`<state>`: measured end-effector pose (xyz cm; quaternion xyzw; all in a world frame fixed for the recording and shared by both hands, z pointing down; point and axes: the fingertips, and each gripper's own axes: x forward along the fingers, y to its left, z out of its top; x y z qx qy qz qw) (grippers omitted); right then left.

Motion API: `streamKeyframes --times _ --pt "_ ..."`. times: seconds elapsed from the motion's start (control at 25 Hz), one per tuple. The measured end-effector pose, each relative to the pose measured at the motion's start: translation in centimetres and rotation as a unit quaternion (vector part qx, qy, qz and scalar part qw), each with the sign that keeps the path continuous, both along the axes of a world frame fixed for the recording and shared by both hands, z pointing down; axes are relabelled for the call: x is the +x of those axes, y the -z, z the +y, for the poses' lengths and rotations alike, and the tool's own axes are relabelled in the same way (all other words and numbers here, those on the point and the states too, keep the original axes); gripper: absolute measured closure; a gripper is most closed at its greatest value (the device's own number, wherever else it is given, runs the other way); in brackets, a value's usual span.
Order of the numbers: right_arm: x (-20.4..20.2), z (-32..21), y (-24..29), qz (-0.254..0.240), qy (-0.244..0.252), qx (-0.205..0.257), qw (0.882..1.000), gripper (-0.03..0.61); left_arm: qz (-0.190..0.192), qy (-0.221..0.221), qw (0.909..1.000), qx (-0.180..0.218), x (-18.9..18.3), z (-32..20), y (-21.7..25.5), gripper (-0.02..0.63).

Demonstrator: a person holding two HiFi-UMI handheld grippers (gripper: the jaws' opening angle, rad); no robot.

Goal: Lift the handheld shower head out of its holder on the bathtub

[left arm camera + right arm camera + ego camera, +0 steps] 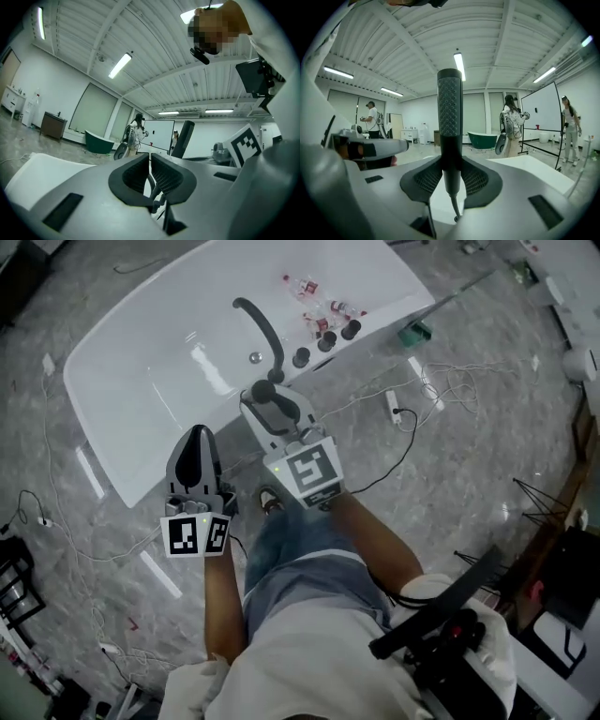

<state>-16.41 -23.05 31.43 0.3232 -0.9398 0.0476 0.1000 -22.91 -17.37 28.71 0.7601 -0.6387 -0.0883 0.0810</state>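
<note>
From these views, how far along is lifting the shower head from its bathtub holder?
Done: fingers of the right gripper clamp the shower head, held above the bathtub, apparently lifted free. In hand: holding it. Left: nothing evident; left gripper shut, empty.

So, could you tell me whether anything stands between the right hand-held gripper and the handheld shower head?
Nothing visible does. The right hand-held gripper is shut on the handheld shower head, whose stem stands upright between its jaws. The left hand-held gripper is shut, empty and off to the side.
</note>
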Motion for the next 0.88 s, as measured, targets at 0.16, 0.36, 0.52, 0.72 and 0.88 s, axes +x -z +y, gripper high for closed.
streamKeyframes --times 0.16,0.36,0.52,0.72,0.88 --pt "3.4 6.6 10.8 -0.021 -0.011 0.018 1.000 0.446 0.011 -0.006 0.9993 0.035 2.1 6.2 8.8 0.595" --pt "5.7 14.2 21.0 -0.046 -0.010 0.040 0.998 0.446 0.007 -0.024 0.9959 0.087 3.7 12.2 18.0 0.594" --pt "6.8 19.3 25.2 -0.057 0.011 0.040 0.998 0.446 0.008 -0.042 0.9910 0.127 5.5 16.9 22.7 0.595" --pt "7.3 22.0 27.2 -0.067 0.004 0.044 0.997 0.446 -0.001 -0.052 0.9912 0.121 5.8 19.4 23.5 0.595" --pt "9.3 22.6 26.5 -0.059 -0.001 0.040 0.997 0.446 -0.016 -0.034 0.9935 0.108 7.0 21.0 22.6 0.595"
